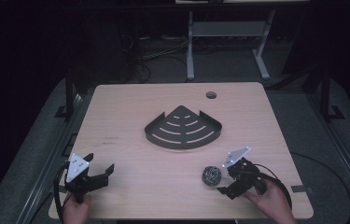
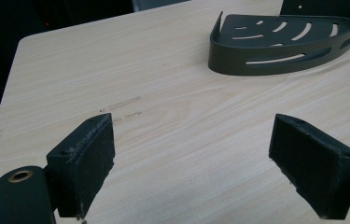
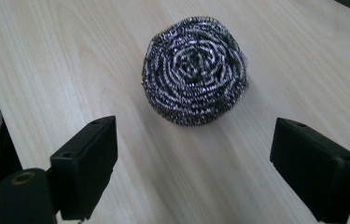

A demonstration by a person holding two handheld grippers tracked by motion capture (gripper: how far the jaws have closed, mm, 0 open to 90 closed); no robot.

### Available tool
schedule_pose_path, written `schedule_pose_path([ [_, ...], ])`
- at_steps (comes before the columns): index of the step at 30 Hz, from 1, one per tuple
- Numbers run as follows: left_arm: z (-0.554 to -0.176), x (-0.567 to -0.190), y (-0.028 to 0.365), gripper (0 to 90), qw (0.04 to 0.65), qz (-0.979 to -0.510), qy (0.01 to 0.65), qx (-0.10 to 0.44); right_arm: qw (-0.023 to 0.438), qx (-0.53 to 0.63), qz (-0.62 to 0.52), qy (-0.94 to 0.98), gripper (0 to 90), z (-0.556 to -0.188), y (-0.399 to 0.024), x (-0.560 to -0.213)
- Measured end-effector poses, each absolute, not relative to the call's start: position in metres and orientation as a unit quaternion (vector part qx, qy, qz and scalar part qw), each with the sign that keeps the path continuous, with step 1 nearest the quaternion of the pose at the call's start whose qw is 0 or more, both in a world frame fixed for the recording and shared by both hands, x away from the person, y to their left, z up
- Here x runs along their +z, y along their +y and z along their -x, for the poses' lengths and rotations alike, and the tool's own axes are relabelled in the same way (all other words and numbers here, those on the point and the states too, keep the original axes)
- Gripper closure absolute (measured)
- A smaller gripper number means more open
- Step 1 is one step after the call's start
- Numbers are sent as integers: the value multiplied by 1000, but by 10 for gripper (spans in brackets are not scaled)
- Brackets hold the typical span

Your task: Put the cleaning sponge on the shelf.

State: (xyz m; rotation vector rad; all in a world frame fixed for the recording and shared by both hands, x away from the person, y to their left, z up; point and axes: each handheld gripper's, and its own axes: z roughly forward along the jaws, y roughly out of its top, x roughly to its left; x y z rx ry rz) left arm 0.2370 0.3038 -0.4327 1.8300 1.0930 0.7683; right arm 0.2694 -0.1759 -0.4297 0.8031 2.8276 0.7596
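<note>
Now the right gripper (image 1: 226,177) sits low near the table's (image 1: 130,102) front right corner, the person's right hand (image 1: 268,198) wrapped behind it, nose angled left toward the steel scourer (image 1: 211,174). Jaws spread wide, nothing between them; in the right gripper view the scourer (image 3: 194,70) lies on the wood just ahead of the pads, untouched. Over at front left, the left gripper (image 1: 99,173) rests in the left hand (image 1: 75,209), pointing up the table toward the dark corner rack (image 1: 183,128) at the centre, jaws likewise wide apart and empty.
</note>
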Motion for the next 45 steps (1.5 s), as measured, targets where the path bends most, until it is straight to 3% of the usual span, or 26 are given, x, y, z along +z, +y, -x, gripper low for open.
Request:
schedule_pose_path([
  [30, -237, -431, 306, 138, 421, -725, 445, 314, 43, 206, -232, 950, 153, -295, -138, -433],
  [45, -237, -431, 306, 138, 421, -725, 445, 314, 28, 185, -222, 957, 234, -301, -130, -437],
])
